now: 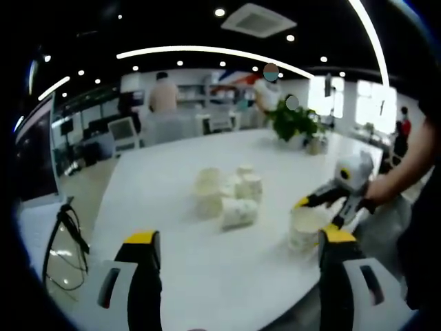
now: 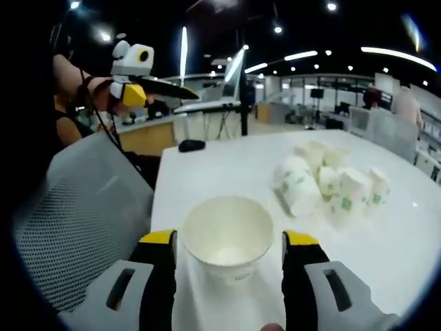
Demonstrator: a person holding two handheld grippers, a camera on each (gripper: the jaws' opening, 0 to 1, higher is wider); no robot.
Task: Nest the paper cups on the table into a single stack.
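In the left gripper view, the left gripper (image 1: 238, 245) stood spread wide and empty above the white table (image 1: 172, 276), its jaws touching nothing; the cluster of paper cups (image 1: 227, 193) lay well ahead near the table's middle, some upright and some tipped on their sides. To the right, the right gripper (image 1: 318, 209) reached over a lone upright cup (image 1: 305, 229) near the table edge. That nearness to the edge looked the main risk: a clumsy squeeze could shove the cup off or crush its thin rim. In the right gripper view, the upright cup (image 2: 227, 243) sat between the right gripper's (image 2: 229, 241) parted jaws, each close beside the rim; whether they already touched it I could not tell. The cup cluster (image 2: 331, 183) lay beyond to the right, and the left gripper (image 2: 141, 86) hung raised at upper left.
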